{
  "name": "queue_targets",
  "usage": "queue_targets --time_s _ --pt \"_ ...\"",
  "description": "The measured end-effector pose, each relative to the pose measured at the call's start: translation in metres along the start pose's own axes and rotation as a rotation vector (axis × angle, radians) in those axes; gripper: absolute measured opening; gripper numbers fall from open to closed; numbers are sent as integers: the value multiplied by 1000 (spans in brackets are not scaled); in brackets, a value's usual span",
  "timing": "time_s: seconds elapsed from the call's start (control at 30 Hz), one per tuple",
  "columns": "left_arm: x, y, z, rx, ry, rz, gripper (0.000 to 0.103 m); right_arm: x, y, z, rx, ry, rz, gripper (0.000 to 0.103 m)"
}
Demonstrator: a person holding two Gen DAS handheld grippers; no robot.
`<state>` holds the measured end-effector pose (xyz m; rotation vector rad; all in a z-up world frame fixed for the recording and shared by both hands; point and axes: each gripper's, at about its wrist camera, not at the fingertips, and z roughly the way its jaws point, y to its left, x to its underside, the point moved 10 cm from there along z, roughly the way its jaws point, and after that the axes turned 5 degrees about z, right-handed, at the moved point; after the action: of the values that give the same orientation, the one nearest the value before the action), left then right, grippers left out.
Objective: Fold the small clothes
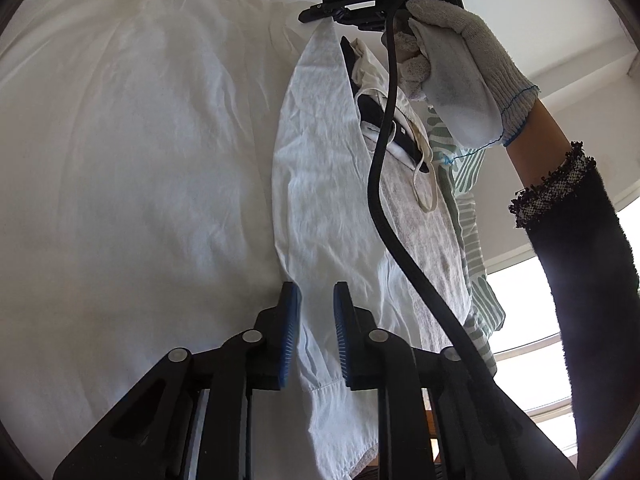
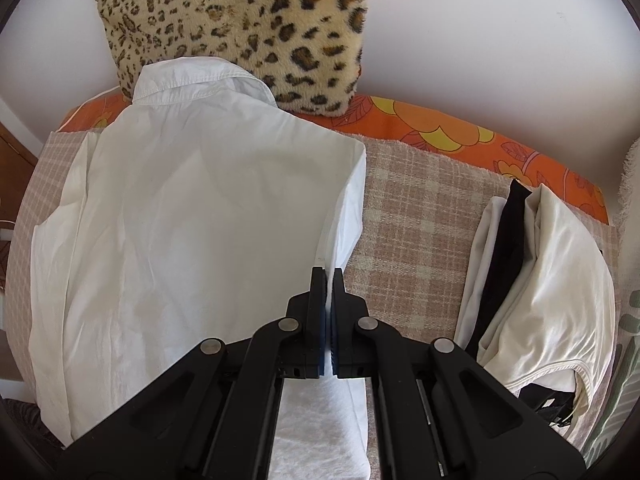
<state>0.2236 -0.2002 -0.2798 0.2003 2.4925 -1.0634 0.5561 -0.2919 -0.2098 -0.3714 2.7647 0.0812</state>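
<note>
A white shirt (image 2: 200, 200) lies back up on a checked blanket (image 2: 420, 232). Its collar (image 2: 192, 80) is at 12 o'clock and rests on a spotty pillow (image 2: 248, 20). The shirt is smooth in the middle with soft creases lower down. Its side at 9 o'clock is bunched in folds. Its side at 3 o'clock makes a straight edge.

An orange flower sheet (image 2: 440, 128) shows past the blanket at 1 o'clock. At 3 o'clock, well apart from the shirt, sits a pile (image 2: 532, 260) of folded clothes. It holds cream, white and black pieces lying close together.

The right claw (image 2: 330, 300) is pinched tight on the shirt's edge, low down at 6 o'clock. A thin bit of white cloth shows between its pads.

In the left wrist view, a sleeve (image 1: 316, 180) runs from 12 o'clock down to 6 o'clock. It is wrinkled, and a stitched cuff (image 1: 324, 394) shows at the bottom. The right claw nips its top tip. A gloved hand (image 1: 460, 72) holds that claw, and a black cable (image 1: 384, 168) hangs from it.

The left claw (image 1: 318, 336) is at 6 o'clock. Its blue pads (image 1: 294, 336) sit on both sides of the sleeve, and the cloth fills the gap between them, so it grips the sleeve.
</note>
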Motion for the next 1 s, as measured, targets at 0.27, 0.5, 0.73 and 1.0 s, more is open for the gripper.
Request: queue_targets --time_s 0.27,0.5,0.73,1.0 --pt "2 -27 -36 32 -58 83 0 0 6 -15 -44 -42 5 2" --pt "14 -14 -32 -31 -38 72 0 7 34 9 -98 -11 2 2" --pt "24 4 -26 -73 20 47 0 18 51 48 -128 55 28 6" --pt "21 4 -30 -50 3 32 0 28 0 -37 -197 -92 90 50"
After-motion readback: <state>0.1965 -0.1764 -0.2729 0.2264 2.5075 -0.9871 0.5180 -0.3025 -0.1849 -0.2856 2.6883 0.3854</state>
